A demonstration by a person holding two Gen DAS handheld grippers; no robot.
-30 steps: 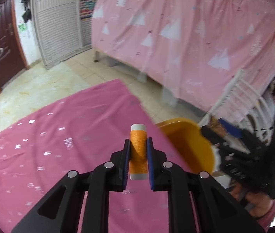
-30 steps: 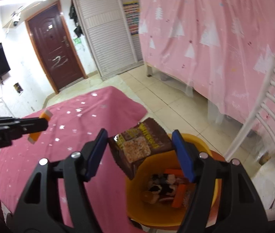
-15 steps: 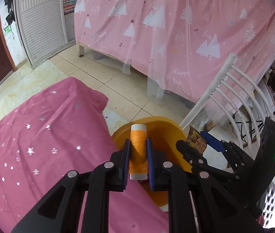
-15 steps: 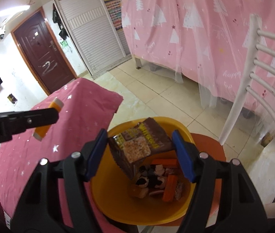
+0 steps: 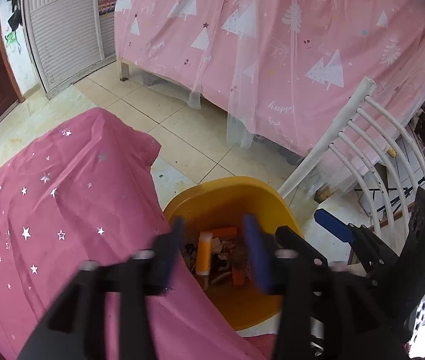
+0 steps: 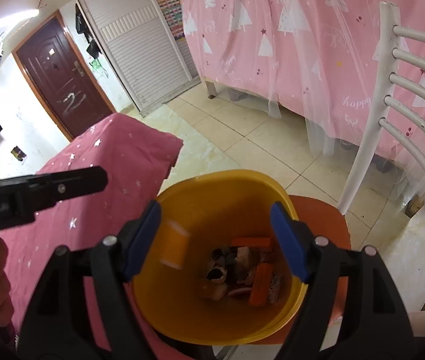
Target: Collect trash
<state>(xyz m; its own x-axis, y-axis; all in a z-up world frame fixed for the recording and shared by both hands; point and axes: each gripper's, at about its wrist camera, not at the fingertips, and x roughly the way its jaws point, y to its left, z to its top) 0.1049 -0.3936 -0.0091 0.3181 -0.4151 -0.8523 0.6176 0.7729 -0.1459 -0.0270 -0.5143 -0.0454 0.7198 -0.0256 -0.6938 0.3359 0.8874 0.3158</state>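
Observation:
A yellow bin point(image 5: 230, 190) point(image 6: 221, 180) with several scraps of trash inside stands on an orange chair seat point(image 6: 323, 219). My left gripper point(image 5: 212, 252) is open above the bin, blurred by motion. The orange thread spool point(image 5: 204, 253) is loose below its jaws, falling into the bin; it shows blurred in the right wrist view point(image 6: 174, 247). My right gripper point(image 6: 215, 240) is open and empty over the bin. The brown snack packet it held is not visible.
A table with a pink star-print cloth point(image 5: 62, 210) point(image 6: 116, 156) adjoins the bin on the left. A white chair back point(image 5: 362, 138) point(image 6: 392, 105) rises to the right. A pink curtained bed point(image 5: 272, 45) stands beyond the tiled floor.
Both grippers have opened over the bin. The left let go of the orange spool, which is dropping in. The right let go of the brown snack packet.

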